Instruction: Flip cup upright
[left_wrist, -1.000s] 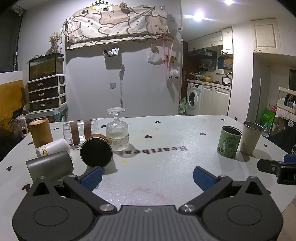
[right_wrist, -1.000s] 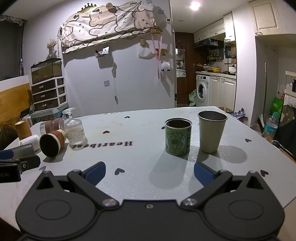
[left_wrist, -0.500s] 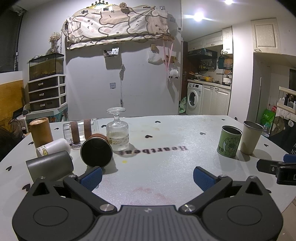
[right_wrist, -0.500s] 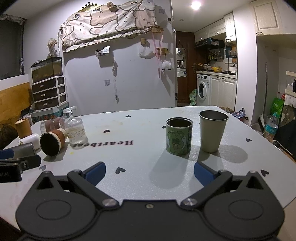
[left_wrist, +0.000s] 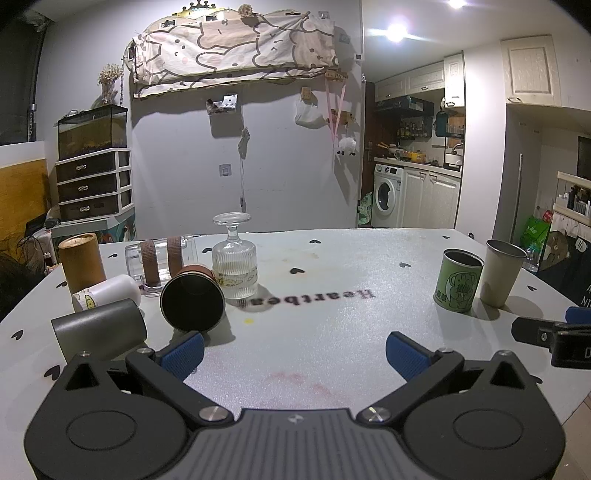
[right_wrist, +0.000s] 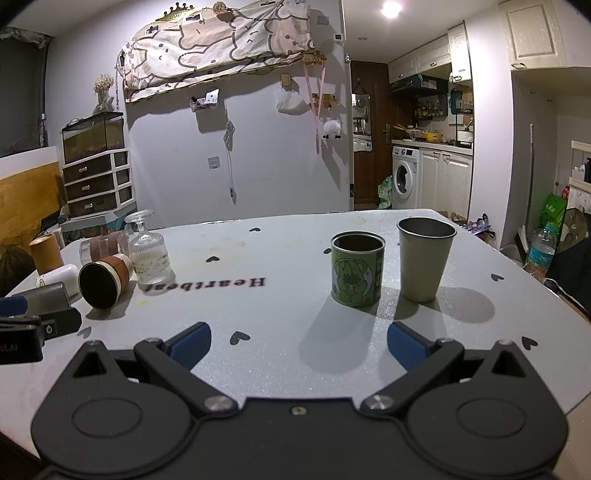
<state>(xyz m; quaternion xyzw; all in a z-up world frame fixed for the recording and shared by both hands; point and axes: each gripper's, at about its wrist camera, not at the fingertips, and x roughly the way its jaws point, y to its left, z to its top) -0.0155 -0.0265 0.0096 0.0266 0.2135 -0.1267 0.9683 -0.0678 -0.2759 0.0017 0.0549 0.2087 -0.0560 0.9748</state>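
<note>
nothing moved; brown cup (left_wrist: 192, 302) (on side) beside inverted glass (left_wrist: 235, 267).

open tabletop (left_wrist: 314, 332) ahead of both grippers, cluster of tipped cups (left_wrist: 192, 302) and inverted glass (left_wrist: 234, 267) crowding left side, green can (right_wrist: 357, 274) and steel cup (right_wrist: 425, 258) standing close together right

Home: washing machine (left_wrist: 386, 195), kitchen cabinets (right_wrist: 445, 181)
</note>
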